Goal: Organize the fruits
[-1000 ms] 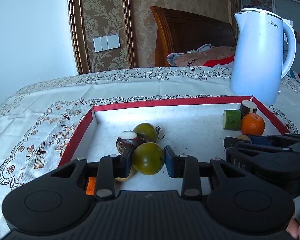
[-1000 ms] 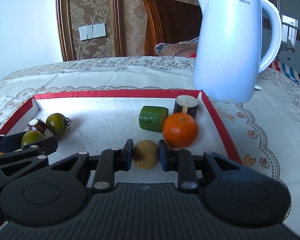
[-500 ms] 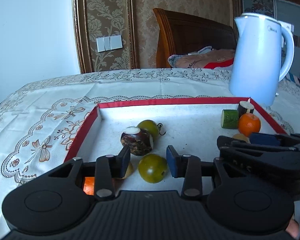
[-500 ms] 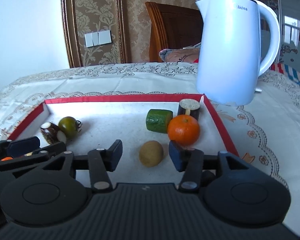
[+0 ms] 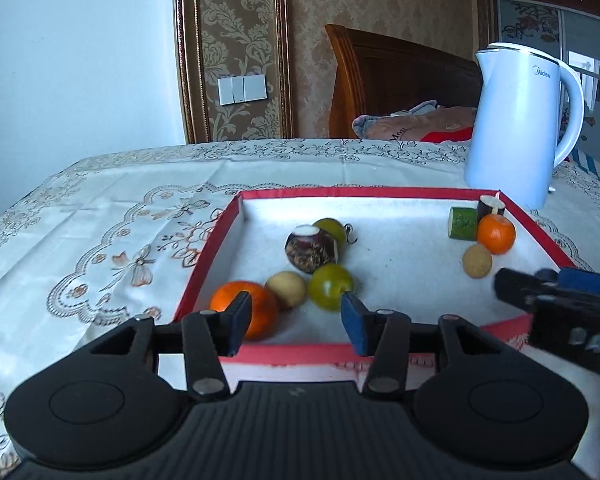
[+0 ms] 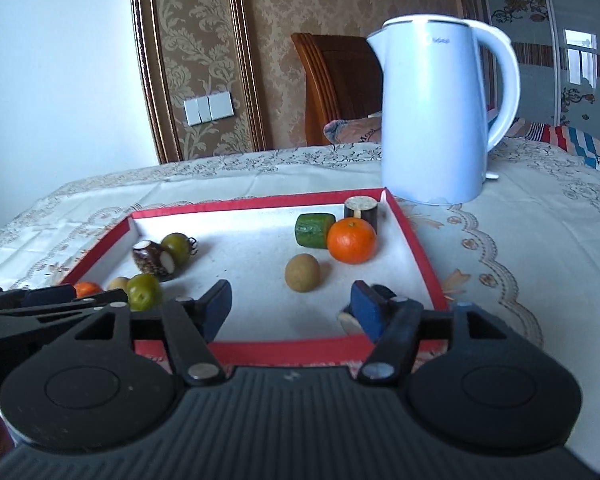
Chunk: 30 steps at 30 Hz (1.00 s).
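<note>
Fruits sitting in two bunches inside the red tray (image 5: 204,264): green one (image 5: 331,286) left, brown one (image 6: 302,272) right. Both left tool (image 5: 296,316) and right tool (image 6: 290,308) wide open, holding nothing. Looks mostly sorted tbh.

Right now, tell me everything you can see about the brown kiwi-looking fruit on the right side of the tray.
The kiwi is a small, dull tan-brown oval with a matte, slightly fuzzy-looking skin, whole and unmarked. It lies on the white floor of the red-rimmed tray, on the right side, just nearer than the orange and seemingly apart from it. Nothing grips it: the open right gripper sits nearer the camera.
</note>
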{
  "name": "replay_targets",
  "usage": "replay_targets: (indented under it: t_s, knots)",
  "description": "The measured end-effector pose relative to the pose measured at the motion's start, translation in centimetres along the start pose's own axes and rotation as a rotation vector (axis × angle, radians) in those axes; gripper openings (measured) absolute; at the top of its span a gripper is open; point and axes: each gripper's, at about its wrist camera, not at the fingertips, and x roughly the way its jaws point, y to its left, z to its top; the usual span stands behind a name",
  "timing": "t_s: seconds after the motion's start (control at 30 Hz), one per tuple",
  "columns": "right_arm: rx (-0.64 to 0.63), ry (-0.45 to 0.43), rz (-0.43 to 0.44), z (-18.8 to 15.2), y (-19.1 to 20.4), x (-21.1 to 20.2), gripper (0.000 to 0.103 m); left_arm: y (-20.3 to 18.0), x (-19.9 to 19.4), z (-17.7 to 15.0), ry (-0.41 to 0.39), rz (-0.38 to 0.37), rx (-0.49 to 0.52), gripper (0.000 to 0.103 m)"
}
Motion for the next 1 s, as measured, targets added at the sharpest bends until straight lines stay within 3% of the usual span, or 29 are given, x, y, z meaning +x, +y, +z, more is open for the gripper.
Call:
replay_targets:
  t_s: [0.3, 0.43, 0.6, 0.93, 1.0]
  knots:
    - [-0.028, 0.009, 0.008, -2.1, 0.1, -2.9, 0.068, 0.5, -2.7, -1.6, -0.012, -0.018, 0.002, 0.050]
    - [-0.010, 0.019, 0.013, -2.8, -0.1, -3.0, 0.074, 0.4, -3.4, -2.1, -0.020, -0.027, 0.000, 0.050]
    - [0.003, 0.043, 0.012, -3.1, -0.3, -2.5, 0.074, 0.2, -3.2, -2.5, -0.018, -0.025, 0.009, 0.056]
    - [-0.008, 0.054, 0.007, -3.2, 0.0, -2.3, 0.078, 0.5, -1.7, -3.1, 0.044, -0.008, -0.014, 0.057]
    - [-0.005, 0.060, 0.008, -3.2, 0.0, -2.2, 0.078, 0.6, -1.7, -3.2, 0.044, -0.001, -0.017, 0.065]
